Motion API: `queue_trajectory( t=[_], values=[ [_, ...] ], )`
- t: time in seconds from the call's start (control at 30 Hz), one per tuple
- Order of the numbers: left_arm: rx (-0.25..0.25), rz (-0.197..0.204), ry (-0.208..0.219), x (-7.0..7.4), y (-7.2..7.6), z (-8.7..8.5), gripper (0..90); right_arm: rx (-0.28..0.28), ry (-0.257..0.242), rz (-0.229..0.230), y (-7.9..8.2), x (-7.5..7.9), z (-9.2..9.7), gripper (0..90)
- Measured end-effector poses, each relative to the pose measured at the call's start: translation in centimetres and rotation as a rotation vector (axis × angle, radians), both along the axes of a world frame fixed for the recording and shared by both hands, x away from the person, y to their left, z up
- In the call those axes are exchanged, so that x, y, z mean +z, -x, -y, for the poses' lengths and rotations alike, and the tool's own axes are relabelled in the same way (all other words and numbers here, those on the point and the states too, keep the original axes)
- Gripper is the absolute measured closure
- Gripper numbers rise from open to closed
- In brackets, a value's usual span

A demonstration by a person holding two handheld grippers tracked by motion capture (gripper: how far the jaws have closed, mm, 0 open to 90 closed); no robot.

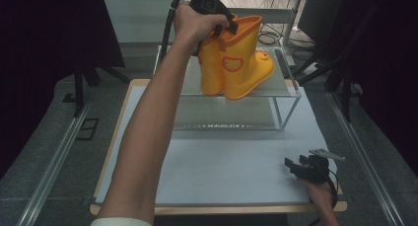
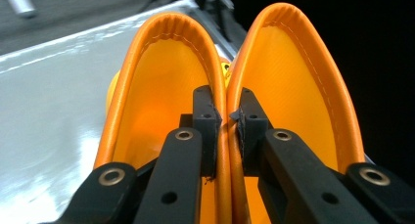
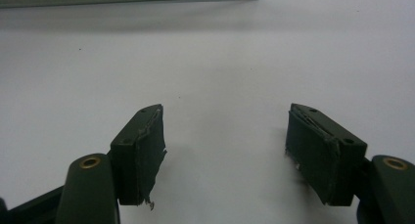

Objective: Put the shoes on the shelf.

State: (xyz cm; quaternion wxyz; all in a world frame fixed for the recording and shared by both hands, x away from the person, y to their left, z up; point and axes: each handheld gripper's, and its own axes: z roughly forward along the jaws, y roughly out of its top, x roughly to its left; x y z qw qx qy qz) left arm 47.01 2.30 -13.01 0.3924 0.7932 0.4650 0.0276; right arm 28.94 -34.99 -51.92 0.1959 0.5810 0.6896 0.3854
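Two orange rubber boots (image 1: 236, 63) are side by side at the top shelf of a metal rack (image 1: 283, 88); I cannot tell whether their soles rest on it. My left gripper (image 1: 226, 24) reaches down on them from above. It is shut on the two boots' touching rims, one jaw inside the left boot (image 2: 161, 77) and one inside the right boot (image 2: 298, 82). The left gripper (image 2: 227, 116) pinches both rims between its pads. My right gripper (image 1: 295, 164) lies low on the white table (image 1: 222, 171) at the front right. In its own view the right gripper (image 3: 225, 141) is open with nothing between its jaws.
The rack has a lower shelf (image 1: 226, 118) under the top one and stands at the back of the table. Dark stands and cables (image 1: 276, 37) crowd the floor behind and to the right. Metal rails (image 1: 54, 157) run along both sides of the table.
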Motion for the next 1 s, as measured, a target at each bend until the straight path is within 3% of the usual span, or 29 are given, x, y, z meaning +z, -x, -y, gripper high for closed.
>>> queue_trajectory(
  t=[0.1, 0.27, 0.4, 0.63, 1.0],
  values=[
    [0.083, -0.011, 0.005, -1.0, -1.1, -1.2, 82.2, -0.001, 0.002, -0.002, 0.0, 0.0, 0.0, 30.1],
    [0.155, -0.021, -0.023, -1.8, -2.1, -1.8, 82.2, 0.000, 0.000, -0.002, 0.0, 0.0, 0.0, 30.2],
    [0.240, -0.035, -0.029, -2.7, -3.1, -2.8, 82.1, -0.001, -0.004, -0.002, 0.0, 0.0, 0.0, 30.2],
    [0.313, -0.032, -0.031, -3.3, -3.9, -3.2, 82.0, -0.001, -0.004, -0.004, 0.0, 0.0, 0.0, 30.1],
    [0.376, -0.046, -0.053, -4.4, -5.8, -2.4, 81.4, 0.000, -0.002, -0.001, 0.0, 0.0, 0.0, 30.1]
  ],
)
